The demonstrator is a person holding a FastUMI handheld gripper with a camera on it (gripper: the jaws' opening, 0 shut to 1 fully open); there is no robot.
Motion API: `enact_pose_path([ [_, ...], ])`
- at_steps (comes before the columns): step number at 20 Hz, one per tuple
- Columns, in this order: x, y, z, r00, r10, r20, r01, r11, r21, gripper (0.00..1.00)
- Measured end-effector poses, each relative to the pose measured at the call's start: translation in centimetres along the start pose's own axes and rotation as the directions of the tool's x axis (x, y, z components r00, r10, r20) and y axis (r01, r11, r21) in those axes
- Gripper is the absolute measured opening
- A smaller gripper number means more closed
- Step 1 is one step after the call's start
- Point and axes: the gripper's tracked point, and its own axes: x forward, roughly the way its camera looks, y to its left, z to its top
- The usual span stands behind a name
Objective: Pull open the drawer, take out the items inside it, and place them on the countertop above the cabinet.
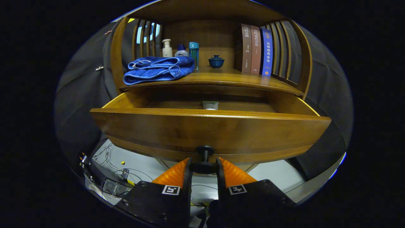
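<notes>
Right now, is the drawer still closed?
No, the drawer is pulled out, a tube visible inside, with the gripper clamped on its knob.

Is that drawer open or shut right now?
Open. The drawer sticks well out from under the countertop, a small tube lies inside, and the gripper is shut on its knob.

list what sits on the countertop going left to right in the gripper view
Blue towel → white pump bottle → small blue-capped bottle → teal bottle → blue lidded cup → books. Nearer the camera, the gripper fingers press on the drawer knob.
</notes>
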Motion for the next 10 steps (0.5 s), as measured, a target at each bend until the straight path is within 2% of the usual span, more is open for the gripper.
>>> enact_pose_path([
  [10, -3.3, 0.4, -3.2, 0.999, 0.02, -0.025, -0.019, 1.0, 0.022, 0.4],
])
